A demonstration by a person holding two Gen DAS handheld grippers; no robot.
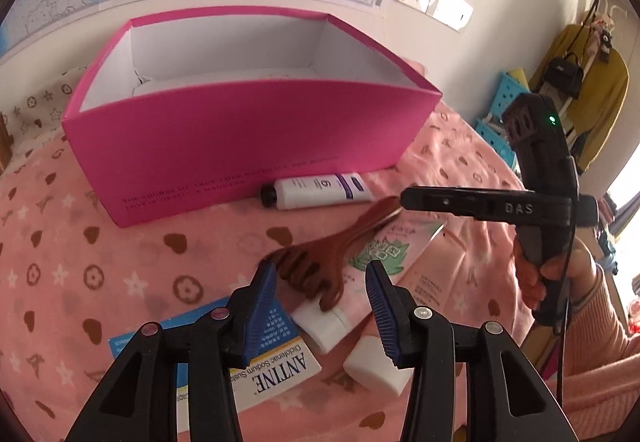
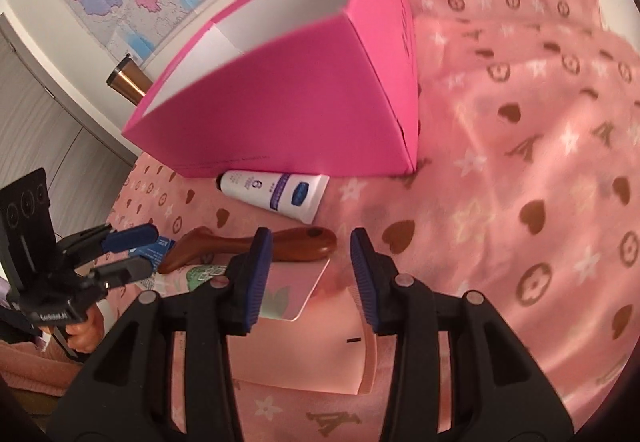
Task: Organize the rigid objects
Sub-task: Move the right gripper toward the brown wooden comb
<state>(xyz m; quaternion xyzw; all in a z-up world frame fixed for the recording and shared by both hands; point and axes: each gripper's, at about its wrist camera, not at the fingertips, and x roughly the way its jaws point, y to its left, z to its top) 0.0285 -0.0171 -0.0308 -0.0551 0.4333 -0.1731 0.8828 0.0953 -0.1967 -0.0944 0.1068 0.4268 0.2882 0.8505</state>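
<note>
The left gripper point(image 1: 322, 282) is wide open and empty above the wooden comb point(image 1: 320, 254), which lies across two pink tubes point(image 1: 384, 266). The right gripper point(image 2: 312, 262), also open and empty, hangs over the comb's handle near the pink box point(image 1: 248, 138), with a white tube point(image 1: 320, 191) lying against the box.

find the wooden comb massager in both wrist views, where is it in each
Left wrist: the wooden comb massager lies centre, just beyond the open left gripper, on the pink tubes.
Right wrist: its handle lies lower centre-left, partly behind the open right gripper's left finger.
Shared landmark: the white tube against the pink box.
</note>
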